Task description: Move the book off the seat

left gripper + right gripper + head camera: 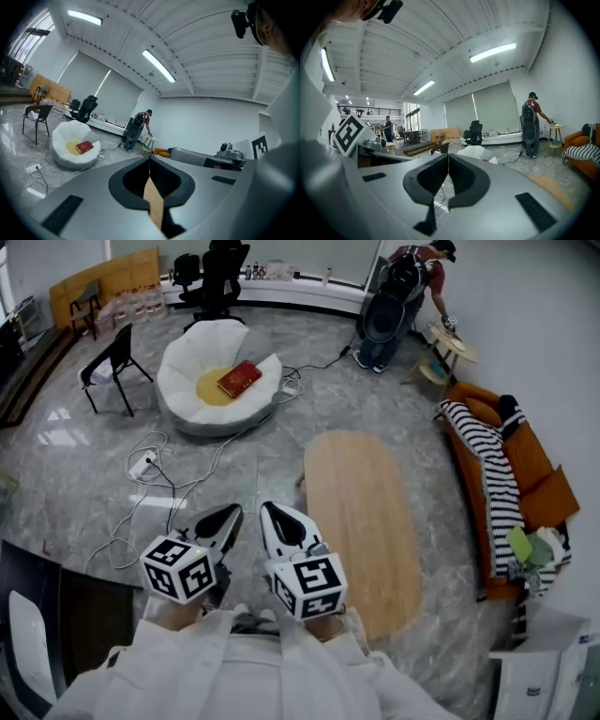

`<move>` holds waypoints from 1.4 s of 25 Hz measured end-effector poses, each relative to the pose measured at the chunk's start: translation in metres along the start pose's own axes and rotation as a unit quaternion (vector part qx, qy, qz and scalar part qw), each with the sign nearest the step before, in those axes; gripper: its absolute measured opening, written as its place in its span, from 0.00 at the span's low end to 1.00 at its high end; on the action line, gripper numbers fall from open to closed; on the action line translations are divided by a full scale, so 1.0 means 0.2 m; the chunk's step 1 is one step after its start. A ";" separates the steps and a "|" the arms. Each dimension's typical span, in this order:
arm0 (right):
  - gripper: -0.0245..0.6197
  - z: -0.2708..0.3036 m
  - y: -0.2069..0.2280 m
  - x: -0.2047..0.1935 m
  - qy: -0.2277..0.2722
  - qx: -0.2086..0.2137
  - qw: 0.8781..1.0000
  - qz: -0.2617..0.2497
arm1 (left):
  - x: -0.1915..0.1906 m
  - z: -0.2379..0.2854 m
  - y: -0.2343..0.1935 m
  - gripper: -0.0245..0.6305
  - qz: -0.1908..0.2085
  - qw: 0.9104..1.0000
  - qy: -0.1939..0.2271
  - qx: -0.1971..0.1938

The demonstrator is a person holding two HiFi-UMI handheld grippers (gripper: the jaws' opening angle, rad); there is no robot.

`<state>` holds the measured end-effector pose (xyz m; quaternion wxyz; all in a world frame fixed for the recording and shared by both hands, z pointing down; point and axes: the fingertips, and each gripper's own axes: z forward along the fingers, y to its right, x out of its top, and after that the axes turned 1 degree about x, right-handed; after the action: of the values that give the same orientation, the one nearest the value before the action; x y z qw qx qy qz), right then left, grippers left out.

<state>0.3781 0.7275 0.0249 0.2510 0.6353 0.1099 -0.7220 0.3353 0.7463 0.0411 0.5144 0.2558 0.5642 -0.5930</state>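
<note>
A red book [239, 379] lies on the yellow cushion of a white petal-shaped seat [187, 362] far across the floor. The left gripper view also takes in the book [84, 146] on the seat [63, 136], at its left. Both grippers are held close to my body, well short of the seat. My left gripper [228, 515] is shut with nothing in it, its jaws meeting at the tips [149, 159]. My right gripper [272, 512] is shut and empty too, tips together [448, 155]. The seat [476, 152] shows just beyond them.
A long oval wooden table [361, 521] stands to the right of the grippers. Cables and a power strip [142, 465] trail across the marble floor before the seat. A black chair [112, 362] stands left of it. An orange sofa [511, 474] lines the right wall; a person [403, 296] stands far off.
</note>
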 end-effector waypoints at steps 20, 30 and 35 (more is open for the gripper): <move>0.06 0.35 0.38 -0.01 -0.007 0.026 1.000 0.008 | 0.06 0.48 -0.22 0.05 -0.012 1.000 -0.002 0.012; 0.06 1.13 0.71 0.20 -0.004 0.004 1.000 0.012 | 0.48 1.01 -0.78 0.05 0.002 0.999 -0.022 -0.025; 0.06 1.52 0.81 0.29 0.002 -0.004 1.000 0.015 | 0.71 1.21 -1.06 0.05 0.008 0.999 -0.017 -0.034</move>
<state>0.1932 0.4311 0.0454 0.2640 0.6373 0.1044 -0.7164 0.1637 0.4396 0.0579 0.5366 0.2329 0.5732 -0.5738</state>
